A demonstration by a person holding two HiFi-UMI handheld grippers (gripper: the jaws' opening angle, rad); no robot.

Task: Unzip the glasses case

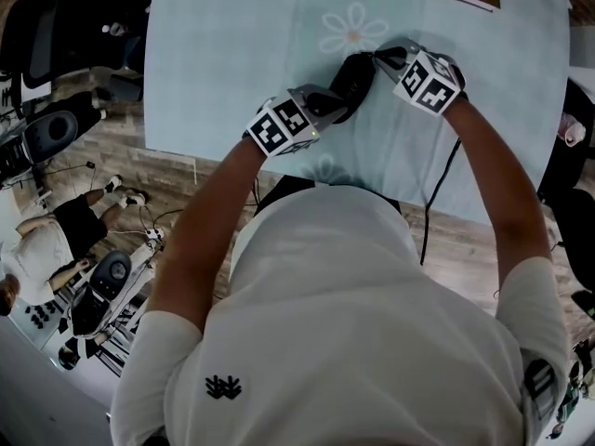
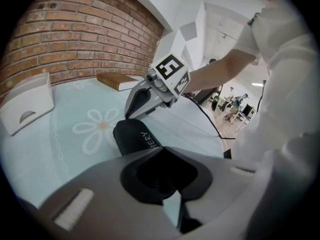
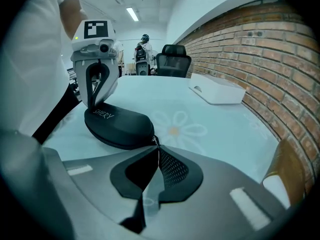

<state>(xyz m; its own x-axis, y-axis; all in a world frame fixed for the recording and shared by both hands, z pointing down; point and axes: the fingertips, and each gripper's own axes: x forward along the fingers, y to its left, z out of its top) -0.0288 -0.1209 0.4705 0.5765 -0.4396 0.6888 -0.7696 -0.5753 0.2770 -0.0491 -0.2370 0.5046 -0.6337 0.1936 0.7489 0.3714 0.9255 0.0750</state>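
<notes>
Firmly, left tongs clamp one end of the glasses case — right tongs pinch its zip pull.

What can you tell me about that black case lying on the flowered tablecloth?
The glasses case is a black, oblong, rounded pouch with a matte, fabric-like shell and white lettering near one end. A zip seam runs round its side, and it looks closed. It lies flat on the pale blue tablecloth. The left tongs clamp the lettered end, while the right tongs pinch the small metal zip pull at the opposite end.
</notes>
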